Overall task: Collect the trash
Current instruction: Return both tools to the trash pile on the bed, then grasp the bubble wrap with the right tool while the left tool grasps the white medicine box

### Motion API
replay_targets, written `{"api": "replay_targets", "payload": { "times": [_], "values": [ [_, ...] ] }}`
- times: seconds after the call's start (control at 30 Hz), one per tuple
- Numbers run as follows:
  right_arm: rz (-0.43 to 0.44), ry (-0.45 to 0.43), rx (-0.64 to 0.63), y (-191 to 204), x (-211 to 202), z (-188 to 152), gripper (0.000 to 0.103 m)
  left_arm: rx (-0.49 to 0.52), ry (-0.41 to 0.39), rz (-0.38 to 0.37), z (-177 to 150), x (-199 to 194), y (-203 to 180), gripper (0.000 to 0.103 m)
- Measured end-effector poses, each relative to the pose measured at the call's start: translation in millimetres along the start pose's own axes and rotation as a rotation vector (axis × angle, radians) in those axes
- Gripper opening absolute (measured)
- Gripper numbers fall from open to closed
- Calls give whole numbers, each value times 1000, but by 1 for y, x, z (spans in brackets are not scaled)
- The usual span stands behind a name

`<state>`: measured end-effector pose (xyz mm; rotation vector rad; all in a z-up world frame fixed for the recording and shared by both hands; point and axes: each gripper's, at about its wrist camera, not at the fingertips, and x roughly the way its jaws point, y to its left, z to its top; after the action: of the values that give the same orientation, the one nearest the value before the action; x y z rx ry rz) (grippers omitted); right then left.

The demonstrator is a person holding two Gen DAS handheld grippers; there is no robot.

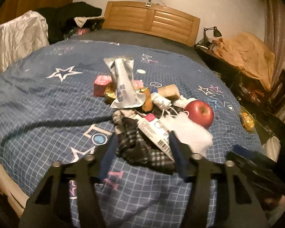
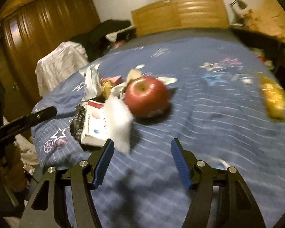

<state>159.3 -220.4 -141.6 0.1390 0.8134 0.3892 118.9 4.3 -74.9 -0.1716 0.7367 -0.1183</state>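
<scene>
A heap of trash lies mid-bed: a silver-white wrapper (image 1: 122, 83), pink box (image 1: 101, 84), cardboard roll (image 1: 170, 91), white tissue (image 1: 188, 131), a white printed packet (image 1: 153, 133) and a plaid cloth (image 1: 136, 146). A red apple (image 1: 199, 114) sits at its right; it also shows in the right wrist view (image 2: 146, 96). My left gripper (image 1: 142, 140) is open, its jaws on either side of the plaid cloth and packet. My right gripper (image 2: 141, 145) is open and empty, above the blue cover in front of the apple, with the tissue (image 2: 119, 121) by its left finger.
A yellow snack packet (image 1: 247, 118) lies near the bed's right edge, also in the right wrist view (image 2: 274, 98). The wooden headboard (image 1: 152, 20) is behind. Clothes (image 1: 19, 39) are piled left, and a cluttered desk (image 1: 243, 57) with a lamp stands right.
</scene>
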Motion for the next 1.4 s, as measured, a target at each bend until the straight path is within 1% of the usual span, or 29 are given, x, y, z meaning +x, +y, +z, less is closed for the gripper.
{"api": "replay_targets", "payload": {
  "times": [0.07,0.17,0.2,0.23,0.27,0.3,0.37,0.4,0.47,0.53,0.63,0.73,0.83,0.97,1.1,1.2,1.4],
  "values": [
    [43,43,18,2,21,10,64,-8,15,-18,0,1,5,29],
    [76,97,24,8,49,21,64,-21,38,-50,-1,5,8,26],
    [91,105,28,9,56,23,61,-23,43,-59,-1,6,8,26],
    [101,114,33,9,60,24,51,-23,50,-71,-2,7,8,26],
    [116,128,42,9,65,25,43,-20,57,-78,-2,8,7,26],
    [144,135,47,9,67,24,30,-19,62,-82,-2,11,6,26],
    [161,113,37,11,62,23,30,-20,76,-93,-2,15,2,26],
    [176,101,36,10,58,22,30,-19,86,-98,-3,18,1,29],
    [193,64,54,7,44,18,30,-23,107,-115,-2,26,-4,48],
    [191,32,91,0,28,14,30,-27,109,-131,0,31,-8,54],
    [181,-20,154,-15,4,6,30,-22,120,-148,3,41,-15,54],
    [157,-52,198,-30,-20,-4,30,-37,174,-189,4,56,-21,54],
    [140,-76,234,-45,-40,-14,30,-46,218,-190,2,69,-25,54],
    [122,-87,265,-58,-50,-25,30,-67,253,-196,1,84,-25,54],
    [109,-89,277,-60,-51,-29,30,-84,277,-209,3,93,-28,54],
    [106,-93,268,-57,-53,-31,30,-91,286,-200,2,94,-27,54],
    [105,-91,266,-58,-55,-33,30,-85,300,-150,4,106,-33,55]
  ]
}}
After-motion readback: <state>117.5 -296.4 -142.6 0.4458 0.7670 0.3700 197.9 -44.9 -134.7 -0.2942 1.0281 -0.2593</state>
